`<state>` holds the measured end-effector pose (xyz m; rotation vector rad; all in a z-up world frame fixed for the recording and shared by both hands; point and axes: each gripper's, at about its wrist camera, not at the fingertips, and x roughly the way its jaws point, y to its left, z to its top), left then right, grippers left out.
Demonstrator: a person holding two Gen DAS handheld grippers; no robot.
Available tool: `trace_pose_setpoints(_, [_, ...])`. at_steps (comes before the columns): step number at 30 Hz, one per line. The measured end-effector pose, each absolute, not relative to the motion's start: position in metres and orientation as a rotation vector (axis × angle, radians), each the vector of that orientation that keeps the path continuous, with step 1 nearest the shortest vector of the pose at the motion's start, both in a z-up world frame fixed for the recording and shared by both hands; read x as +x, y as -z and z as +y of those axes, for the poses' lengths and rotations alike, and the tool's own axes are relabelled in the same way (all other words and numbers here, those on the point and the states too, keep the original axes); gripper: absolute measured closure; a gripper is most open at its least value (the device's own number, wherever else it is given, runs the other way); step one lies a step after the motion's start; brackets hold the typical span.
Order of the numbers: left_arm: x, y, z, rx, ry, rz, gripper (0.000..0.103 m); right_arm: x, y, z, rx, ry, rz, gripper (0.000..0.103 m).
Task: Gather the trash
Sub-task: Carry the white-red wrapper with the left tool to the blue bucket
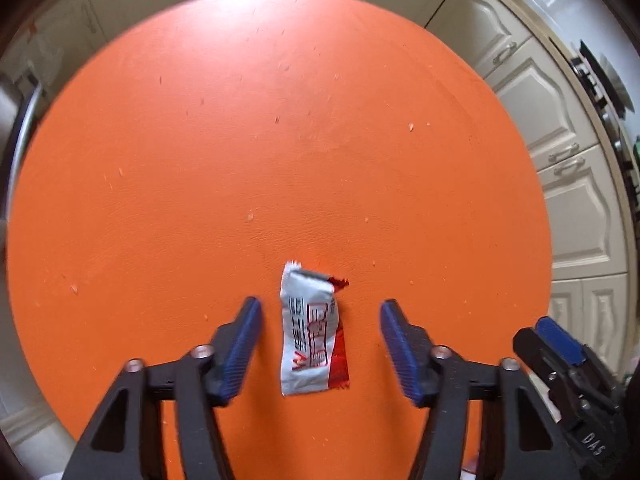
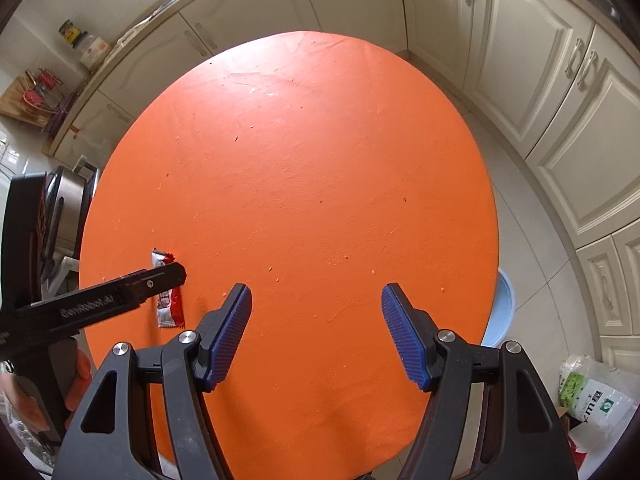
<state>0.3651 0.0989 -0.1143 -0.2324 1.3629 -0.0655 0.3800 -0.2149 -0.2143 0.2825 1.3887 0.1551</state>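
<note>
The snack wrapper (image 1: 312,332) lies flat on the orange table (image 1: 280,140), long axis running away between the released left tongs (image 1: 320,316), torn end farthest; right tongs (image 2: 316,308) released, empty.

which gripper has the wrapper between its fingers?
The left gripper: the wrapper lies on the table between its open pads, untouched. The right gripper has only bare table between its pads.

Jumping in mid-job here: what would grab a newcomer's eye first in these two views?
The round orange table fills both views, speckled with crumbs. One white-and-red wrapper lies on it between the open fingers of the left gripper, which do not touch it. The right gripper hangs open over bare tabletop, with cream cabinets behind.
</note>
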Motion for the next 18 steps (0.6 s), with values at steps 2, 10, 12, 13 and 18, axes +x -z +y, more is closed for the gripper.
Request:
trace_pose_setpoints(2, [0.366,0.117,0.091,-0.215,0.091,1.369,0.085,0.383,0.216,-0.218,0.295,-0.159,1.388,0.034])
trace_pose_setpoints(10, [0.366,0.115,0.074,-0.172,0.137,1.359,0.089,0.383,0.215,-0.229,0.327,-0.162,1.376,0.034])
trace_pose_setpoints(12, [0.366,0.109,0.064,-0.156,0.157,1.347,0.089,0.379,0.212,-0.233,0.335,-0.161,1.368,0.034])
trace_pose_setpoints(13, [0.367,0.105,0.058,-0.150,0.167,1.343,0.089,0.377,0.211,-0.235,0.341,-0.159,1.365,0.034])
trace_pose_setpoints(18, [0.364,0.083,0.023,-0.094,0.239,1.298,0.089,0.361,0.201,-0.260,0.381,-0.117,1.338,0.034])
